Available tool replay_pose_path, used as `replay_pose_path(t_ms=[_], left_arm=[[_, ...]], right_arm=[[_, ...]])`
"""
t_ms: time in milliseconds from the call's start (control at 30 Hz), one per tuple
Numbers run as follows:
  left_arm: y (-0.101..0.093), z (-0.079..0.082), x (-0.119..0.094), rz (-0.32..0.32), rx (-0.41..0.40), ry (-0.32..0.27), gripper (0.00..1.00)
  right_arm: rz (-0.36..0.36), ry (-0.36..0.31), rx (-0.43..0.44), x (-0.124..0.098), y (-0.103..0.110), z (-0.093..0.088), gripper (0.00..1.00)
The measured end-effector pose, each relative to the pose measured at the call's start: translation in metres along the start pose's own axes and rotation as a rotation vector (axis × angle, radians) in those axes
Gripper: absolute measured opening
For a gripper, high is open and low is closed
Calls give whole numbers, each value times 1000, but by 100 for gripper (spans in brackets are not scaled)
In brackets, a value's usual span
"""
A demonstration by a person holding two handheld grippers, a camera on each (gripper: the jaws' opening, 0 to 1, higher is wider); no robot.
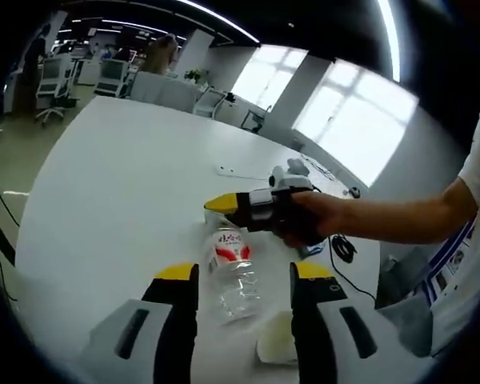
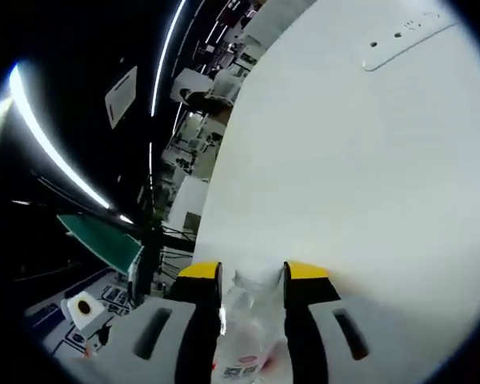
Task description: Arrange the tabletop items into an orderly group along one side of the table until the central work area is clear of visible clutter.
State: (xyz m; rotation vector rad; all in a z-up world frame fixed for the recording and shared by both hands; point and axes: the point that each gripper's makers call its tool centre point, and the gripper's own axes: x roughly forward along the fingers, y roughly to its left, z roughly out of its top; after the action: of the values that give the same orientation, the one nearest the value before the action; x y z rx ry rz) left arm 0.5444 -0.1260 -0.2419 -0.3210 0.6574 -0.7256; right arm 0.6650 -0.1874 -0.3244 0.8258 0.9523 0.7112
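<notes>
A white table [image 1: 120, 192] stood in an open office. The right gripper [image 2: 253, 276] clamped a plastic bottle [image 2: 252, 320] near the table's front edge; the left gripper [image 1: 244, 276] hung open. Next, probably carrying it to one side

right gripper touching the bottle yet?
Touching. In the right gripper view, the right gripper has both jaws pressed against the clear bottle, with no gap on either side.
</notes>
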Motion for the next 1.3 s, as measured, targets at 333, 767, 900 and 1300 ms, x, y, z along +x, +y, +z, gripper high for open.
replay_pose_path(t_ms=[333, 767, 900, 1300], left_arm=[[3, -2, 2, -1, 5, 10, 45], [0, -3, 6, -25, 18, 22, 45], [3, -4, 10, -37, 26, 33, 44], [5, -6, 39, -123, -9, 56, 44]], right_arm=[[-7, 1, -16, 0, 0, 0, 22], [9, -11, -101, -7, 20, 1, 21], [11, -15, -142, -10, 28, 1, 21], [42, -32, -254, -16, 52, -1, 21]])
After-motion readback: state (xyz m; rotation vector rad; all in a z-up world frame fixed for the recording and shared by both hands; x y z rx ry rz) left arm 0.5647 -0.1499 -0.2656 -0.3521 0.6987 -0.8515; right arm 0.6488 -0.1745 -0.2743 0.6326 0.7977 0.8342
